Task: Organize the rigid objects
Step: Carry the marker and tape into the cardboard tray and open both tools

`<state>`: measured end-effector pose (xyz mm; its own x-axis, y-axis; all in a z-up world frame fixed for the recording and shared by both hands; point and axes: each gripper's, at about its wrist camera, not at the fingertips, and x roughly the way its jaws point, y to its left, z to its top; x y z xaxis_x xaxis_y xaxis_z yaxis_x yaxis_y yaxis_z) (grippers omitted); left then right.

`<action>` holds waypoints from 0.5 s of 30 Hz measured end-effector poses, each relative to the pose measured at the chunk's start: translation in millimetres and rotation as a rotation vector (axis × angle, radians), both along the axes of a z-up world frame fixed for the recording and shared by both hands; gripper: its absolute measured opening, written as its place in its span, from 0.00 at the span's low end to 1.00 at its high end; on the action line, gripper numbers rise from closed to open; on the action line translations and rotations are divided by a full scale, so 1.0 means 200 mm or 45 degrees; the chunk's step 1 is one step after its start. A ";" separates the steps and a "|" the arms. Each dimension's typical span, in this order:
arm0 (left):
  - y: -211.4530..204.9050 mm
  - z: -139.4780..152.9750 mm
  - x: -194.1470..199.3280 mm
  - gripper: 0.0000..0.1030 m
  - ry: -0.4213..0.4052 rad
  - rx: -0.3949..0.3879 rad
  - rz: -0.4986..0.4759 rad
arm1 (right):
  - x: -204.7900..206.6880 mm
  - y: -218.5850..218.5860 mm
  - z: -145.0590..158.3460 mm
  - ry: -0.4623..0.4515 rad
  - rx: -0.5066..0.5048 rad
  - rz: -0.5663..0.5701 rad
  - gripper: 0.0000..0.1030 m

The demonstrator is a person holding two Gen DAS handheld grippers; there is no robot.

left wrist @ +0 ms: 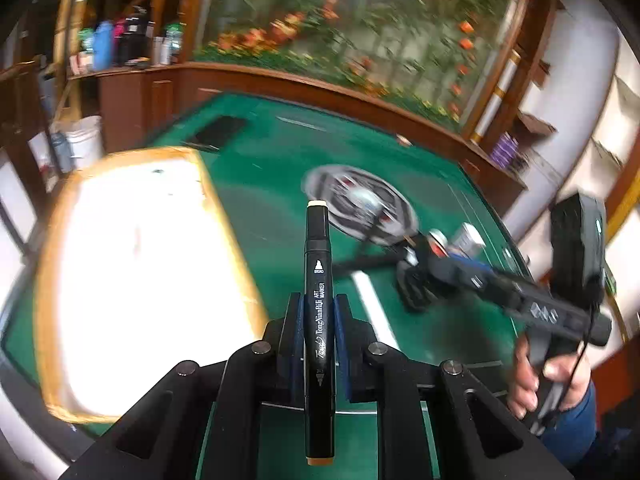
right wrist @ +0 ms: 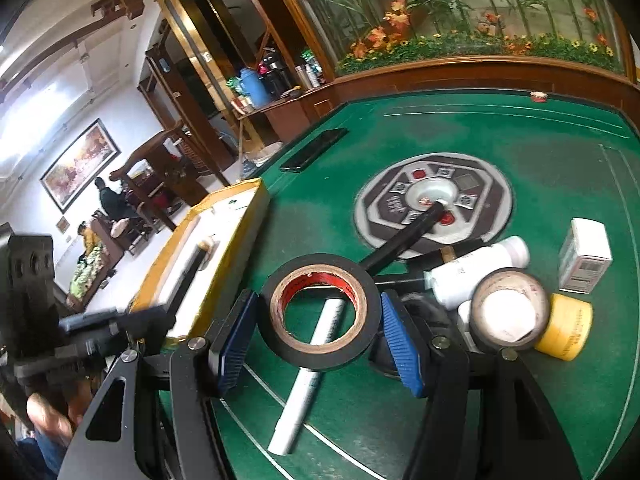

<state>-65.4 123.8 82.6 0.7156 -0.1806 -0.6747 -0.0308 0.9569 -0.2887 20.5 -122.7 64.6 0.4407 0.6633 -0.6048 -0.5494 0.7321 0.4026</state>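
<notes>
While the left gripper clamped a black art marker upright between its 2 blue pads, that marker's tan cap stood well beyond the fingertips, above the green table. Left of those jaws the left wrist view showed only a glaring, blurred yellow-rimmed box; the right wrist view showed the same box clearly, left of and beyond its own jaws, with a dark pen inside. Only the right wrist view showed the right gripper pinching a roll of black tape across its width, with a white marker on the table beneath. Right of those jaws were a white bottle, a yellow tape roll and a small white carton.
</notes>
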 end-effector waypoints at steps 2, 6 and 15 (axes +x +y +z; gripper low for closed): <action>0.12 0.02 -0.01 0.14 -0.007 -0.015 0.066 | -0.01 0.03 0.01 -0.003 0.006 0.024 0.60; 0.32 -0.01 0.01 0.14 0.014 -0.021 0.175 | -0.04 0.13 0.03 0.009 -0.002 0.109 0.60; 0.69 -0.16 0.14 0.14 0.131 -0.026 0.387 | -0.10 0.56 0.13 -0.049 -0.113 0.329 0.60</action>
<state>-37.1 262.1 51.1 0.6671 0.0170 -0.7448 -0.3444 0.8935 -0.2881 -0.5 -10.5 89.8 0.2872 0.7017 -0.6520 -0.7362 0.5972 0.3184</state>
